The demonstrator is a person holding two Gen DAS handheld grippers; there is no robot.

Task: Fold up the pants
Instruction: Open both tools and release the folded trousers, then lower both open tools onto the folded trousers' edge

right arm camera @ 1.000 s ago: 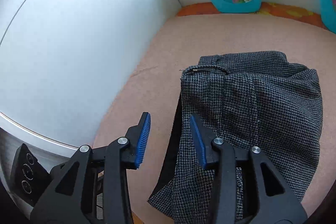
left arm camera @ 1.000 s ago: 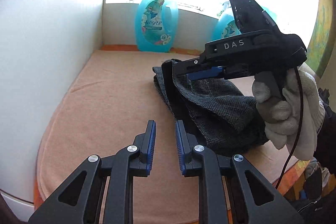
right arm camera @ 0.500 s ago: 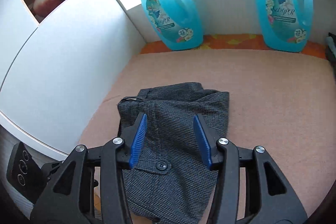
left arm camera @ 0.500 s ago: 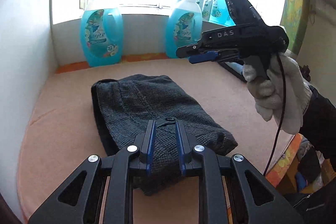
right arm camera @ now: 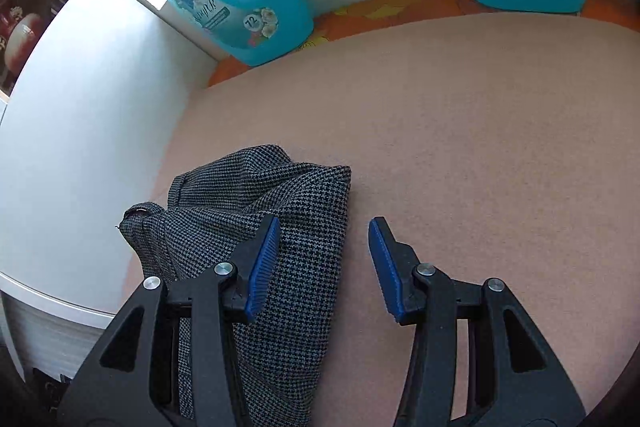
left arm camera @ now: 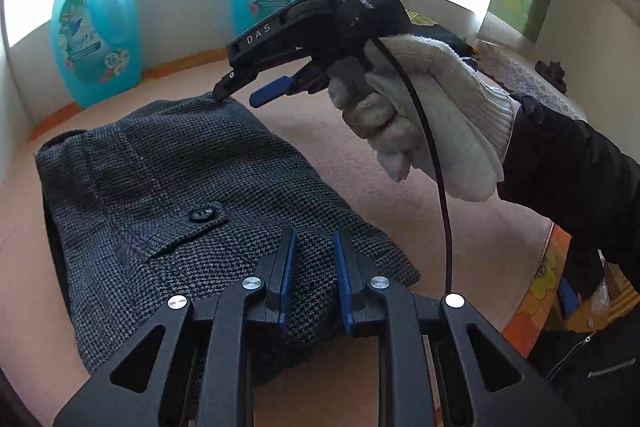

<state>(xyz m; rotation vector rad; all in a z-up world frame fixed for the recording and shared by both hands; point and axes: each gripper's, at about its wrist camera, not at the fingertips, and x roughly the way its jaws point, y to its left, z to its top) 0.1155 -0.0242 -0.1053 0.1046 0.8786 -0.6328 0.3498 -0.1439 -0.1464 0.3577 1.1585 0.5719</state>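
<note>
Two grippers: mine, both above one folded garment.
Pants: grey-and-black houndstooth woven pants [left arm camera: 192, 187], folded into a thick packet, lying flat on the pinkish-beige padded cloth surface [left arm camera: 340, 147]; they fill the lower left and centre of the left wrist view, a dark button [left arm camera: 202, 215] facing up on top.
Left gripper: my black left gripper with blue pads [left arm camera: 315, 281] sits at lower centre of its view, over the near right corner of the pants; jaws nearly together, only a narrow slot between the pads. Cloth shows through the slot, but I cannot tell whether any of it is pinched.
Right gripper: my black right gripper [right arm camera: 324, 267], gripped by a hand in a white knit glove [left arm camera: 424, 107], stands in the upper centre of the left wrist view, tips down at the far edge of the pants.
Right jaws: apart, nothing clamped; in the right wrist view the left pad [right arm camera: 262, 267] lies over the pants' right edge, the other pad over bare cloth surface.
Background: two turquoise plastic detergent jugs [right arm camera: 236, 11] stand against the white back wall, upper part of both views.
</note>
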